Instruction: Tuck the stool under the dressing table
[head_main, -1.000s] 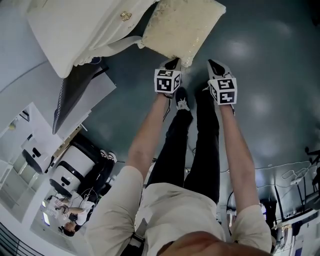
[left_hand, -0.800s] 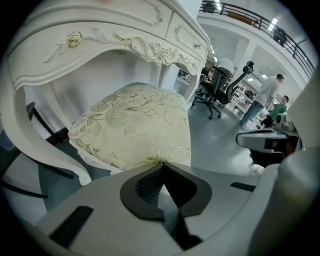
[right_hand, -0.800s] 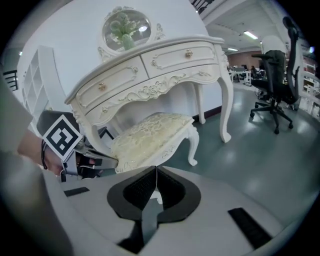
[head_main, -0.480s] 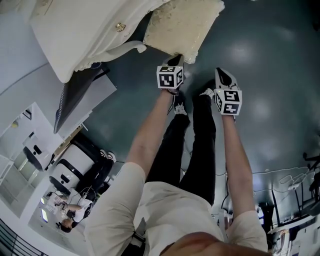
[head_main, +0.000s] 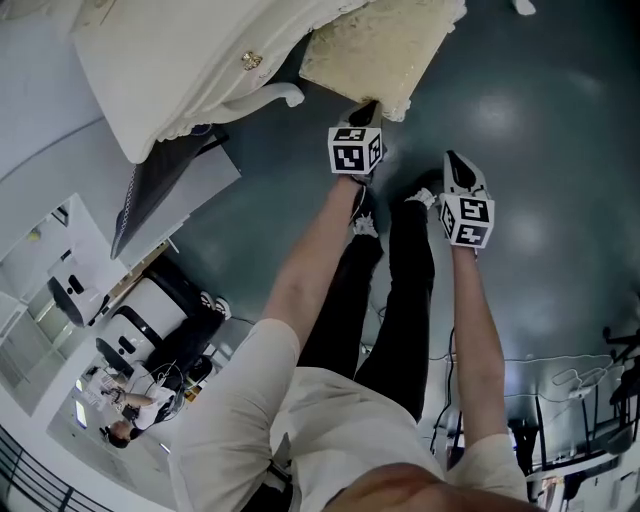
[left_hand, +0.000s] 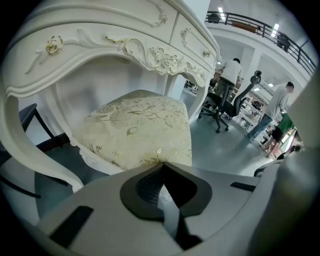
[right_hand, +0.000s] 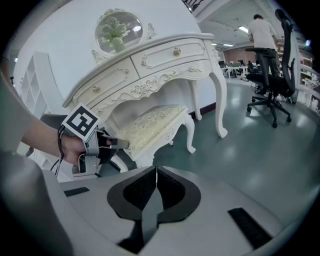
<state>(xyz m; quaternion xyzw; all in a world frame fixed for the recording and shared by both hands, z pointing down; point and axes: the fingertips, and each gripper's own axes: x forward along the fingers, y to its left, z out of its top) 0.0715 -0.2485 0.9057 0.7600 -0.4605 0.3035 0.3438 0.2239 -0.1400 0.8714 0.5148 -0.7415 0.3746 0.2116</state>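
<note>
Left gripper (left_hand: 162, 165) has its 2 jaws pressed together with nothing between them, and the closed tip is butted against the near edge of the stool (left_hand: 142, 130). The right gripper view shows the same contact from the side: the left gripper (right_hand: 112, 143) meets the padded seat at its front rim. Shut jaws make sense here, as I read it, because the job is a shove rather than a pick-up, and a closed tip gives 1 firm, blunt point to press with.

The stool (head_main: 385, 50) stands on the floor partly under the dressing table (head_main: 170, 60). Its far end sits beneath the carved apron while the near end juts out toward the person. From the left gripper view the seat lines up with the opening between the table's curved legs, so a straight push looks enough to send it in.

Right gripper (right_hand: 156, 169) is also closed on nothing. It hangs back beside the person's legs, well apart from the stool, and looks at the whole dressing table (right_hand: 150, 60) from a distance. Probably it is held clear because 1 point of contact is doing the work. If the push lands off-centre the stool may swing toward a table leg.
</note>
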